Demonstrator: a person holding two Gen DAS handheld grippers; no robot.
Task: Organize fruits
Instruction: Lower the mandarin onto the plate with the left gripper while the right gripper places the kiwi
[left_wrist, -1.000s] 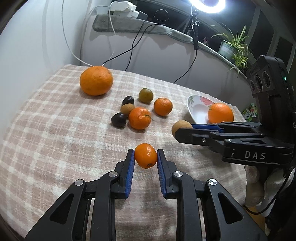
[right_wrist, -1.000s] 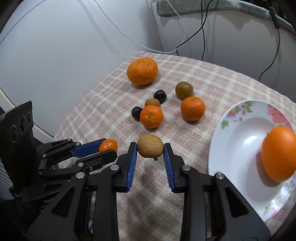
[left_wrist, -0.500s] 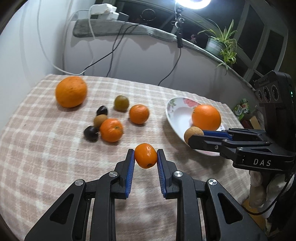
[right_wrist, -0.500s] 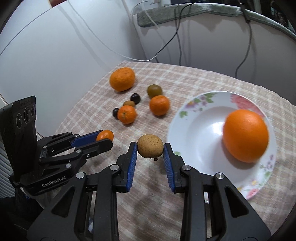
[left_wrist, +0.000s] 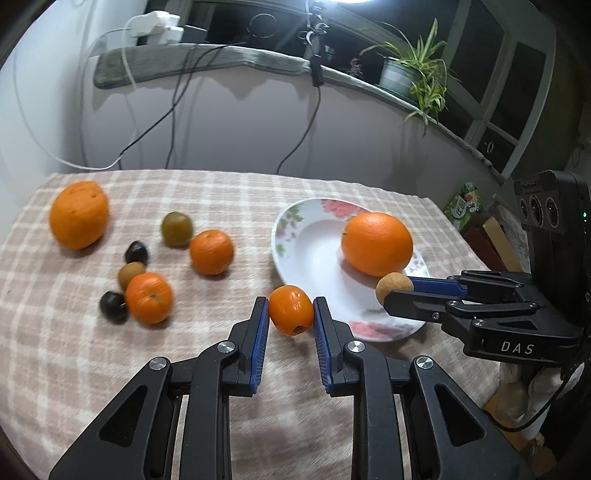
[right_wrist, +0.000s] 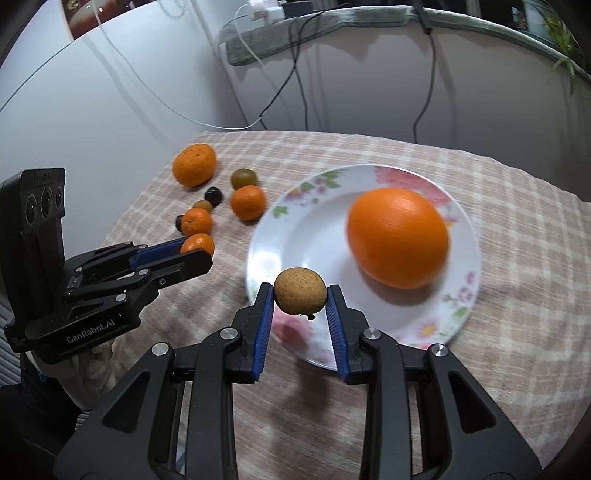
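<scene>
My left gripper (left_wrist: 291, 314) is shut on a small orange kumquat (left_wrist: 291, 309), held above the cloth just left of the flowered white plate (left_wrist: 314, 258). My right gripper (right_wrist: 300, 295) is shut on a tan round fruit (right_wrist: 300, 291) over the plate's near rim (right_wrist: 258, 251). A big orange (right_wrist: 398, 236) lies in the plate. In the left wrist view the right gripper (left_wrist: 397, 290) comes in from the right over the plate with the tan fruit (left_wrist: 393, 285). In the right wrist view the left gripper (right_wrist: 201, 251) holds the kumquat (right_wrist: 197, 243) at the left.
Loose on the checked tablecloth (left_wrist: 74, 350): a large orange (left_wrist: 78, 219), two mandarins (left_wrist: 211, 252) (left_wrist: 148, 297), a green-brown fruit (left_wrist: 176, 229), a small tan fruit (left_wrist: 130, 274) and two dark ones (left_wrist: 136, 252) (left_wrist: 113, 312). Cables hang down the wall behind.
Both grippers have carried their fruits to the right, from above the loose pile towards the plate. The tan fruit is now over the plate's rim; the kumquat is beside the plate.
</scene>
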